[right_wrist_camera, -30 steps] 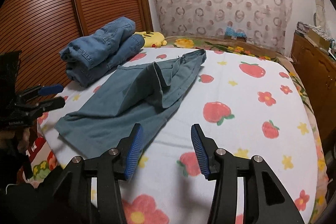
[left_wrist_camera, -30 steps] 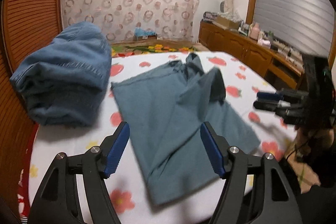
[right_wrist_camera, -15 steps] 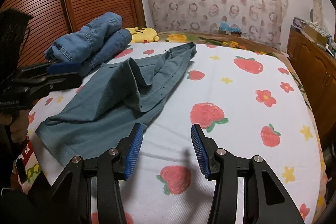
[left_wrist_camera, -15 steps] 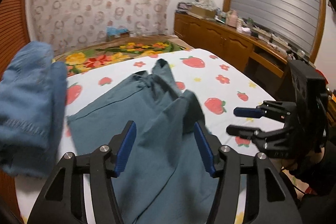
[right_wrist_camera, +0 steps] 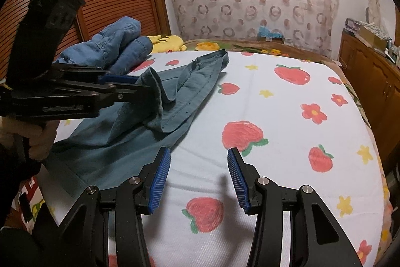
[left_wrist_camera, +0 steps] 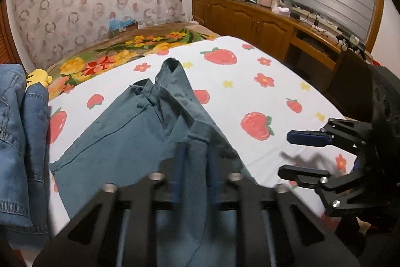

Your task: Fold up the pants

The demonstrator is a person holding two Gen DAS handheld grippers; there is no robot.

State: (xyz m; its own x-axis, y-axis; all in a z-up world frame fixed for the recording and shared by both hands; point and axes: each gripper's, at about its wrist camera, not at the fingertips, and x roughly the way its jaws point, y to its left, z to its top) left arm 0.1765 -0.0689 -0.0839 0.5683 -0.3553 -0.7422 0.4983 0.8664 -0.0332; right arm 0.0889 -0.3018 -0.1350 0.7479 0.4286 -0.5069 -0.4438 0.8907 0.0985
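The left gripper (right_wrist_camera: pixel 147 91), reaching in level from the left edge of the right wrist view, has its jaws closed on a raised fold of the teal pants (right_wrist_camera: pixel 130 126), lifting that edge off the strawberry-print bedspread (right_wrist_camera: pixel 287 121). The right gripper (right_wrist_camera: pixel 198 179) sits at the bottom centre of its own view, jaws wide apart and holding nothing, over bare bedspread just beside the pants. One pair of teal pants lies left of centre; one folded denim pile (right_wrist_camera: pixel 112 49) rests in the upper left.
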